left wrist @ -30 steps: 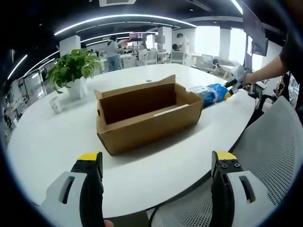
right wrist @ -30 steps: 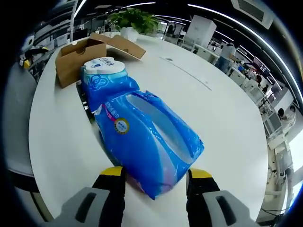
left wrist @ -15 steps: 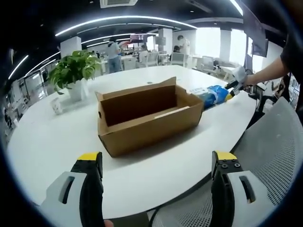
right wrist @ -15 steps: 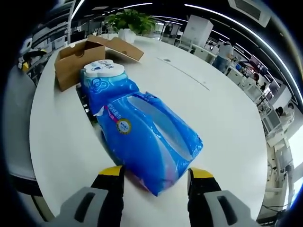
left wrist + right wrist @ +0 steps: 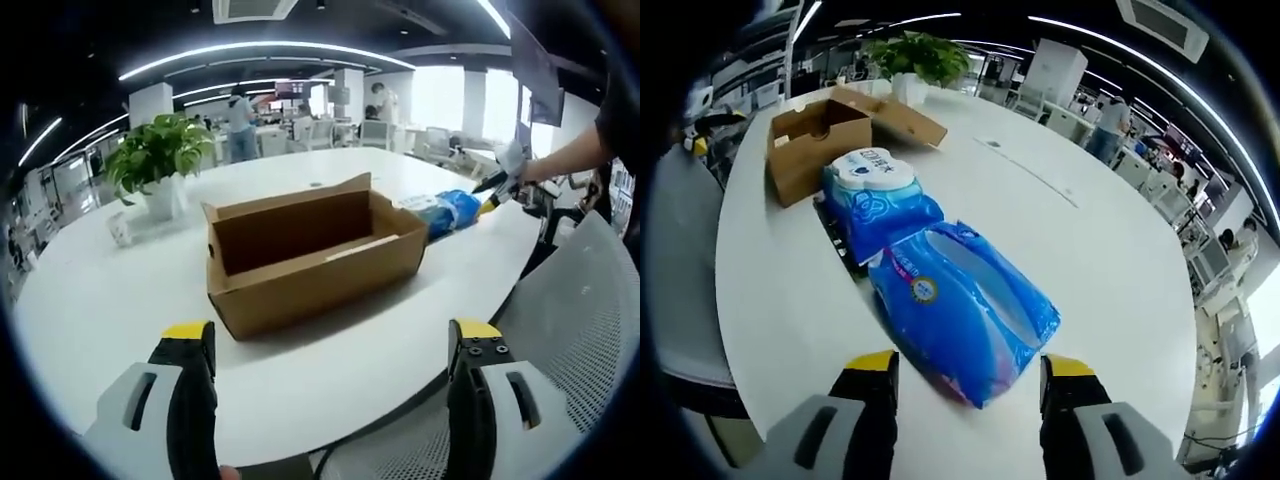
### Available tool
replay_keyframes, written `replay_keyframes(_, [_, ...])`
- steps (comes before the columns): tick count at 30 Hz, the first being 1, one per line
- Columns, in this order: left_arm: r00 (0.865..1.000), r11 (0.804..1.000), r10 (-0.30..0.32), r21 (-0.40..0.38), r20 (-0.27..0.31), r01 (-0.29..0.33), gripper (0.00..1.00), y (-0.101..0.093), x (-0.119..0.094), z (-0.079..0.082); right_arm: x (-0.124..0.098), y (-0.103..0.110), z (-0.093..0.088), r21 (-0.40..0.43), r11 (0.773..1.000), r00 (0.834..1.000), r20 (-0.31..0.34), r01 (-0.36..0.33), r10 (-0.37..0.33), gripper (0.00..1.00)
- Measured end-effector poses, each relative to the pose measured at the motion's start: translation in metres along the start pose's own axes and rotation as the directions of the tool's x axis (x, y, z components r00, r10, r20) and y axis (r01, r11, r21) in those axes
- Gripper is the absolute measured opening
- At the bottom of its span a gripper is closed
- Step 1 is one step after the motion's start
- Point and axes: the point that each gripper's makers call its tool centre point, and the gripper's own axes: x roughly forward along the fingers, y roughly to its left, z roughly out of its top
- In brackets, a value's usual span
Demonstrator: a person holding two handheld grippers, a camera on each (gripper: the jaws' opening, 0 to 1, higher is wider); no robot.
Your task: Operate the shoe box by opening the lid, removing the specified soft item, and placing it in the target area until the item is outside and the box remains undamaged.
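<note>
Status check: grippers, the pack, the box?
Both grippers open, empty. Blue tissue pack out on the table, beside the open shoe box. Nothing in the way.

left tool (image 5: 332, 345): grey jaws, yellow tips | right tool (image 5: 967, 372): same | person: dark short sleeve (image 5: 618, 112)

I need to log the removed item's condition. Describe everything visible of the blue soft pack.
The blue soft pack is a glossy blue plastic-wrapped bundle with a clear window, a small round label and a white printed end facing the cardboard box. It lies flat on the white table, outside the box, just beyond the right gripper, whose open jaws flank its near end. Its wrap looks crumpled but untorn.
</note>
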Motion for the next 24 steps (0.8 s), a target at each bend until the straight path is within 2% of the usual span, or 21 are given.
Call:
replay_keyframes(18, [0.999,1.0,-0.023,-0.006,0.045,0.023,0.99,-0.004,-0.001,0.007,-0.025,0.031,0.073,-0.133,0.988,0.99,0.104,-0.078,0.092,0.61])
replay_keyframes(22, [0.998,1.0,-0.027,-0.005,0.049,0.027,0.99,-0.004,-0.002,0.008,-0.027,0.043,0.091,-0.178,0.979,0.984,0.123,-0.104,0.127,0.62])
replay_keyframes(24, [0.998,1.0,-0.028,-0.004,0.051,0.029,0.99,-0.005,-0.001,0.008,-0.029,0.053,0.102,-0.187,0.972,0.973,0.154,-0.143,0.173,0.63])
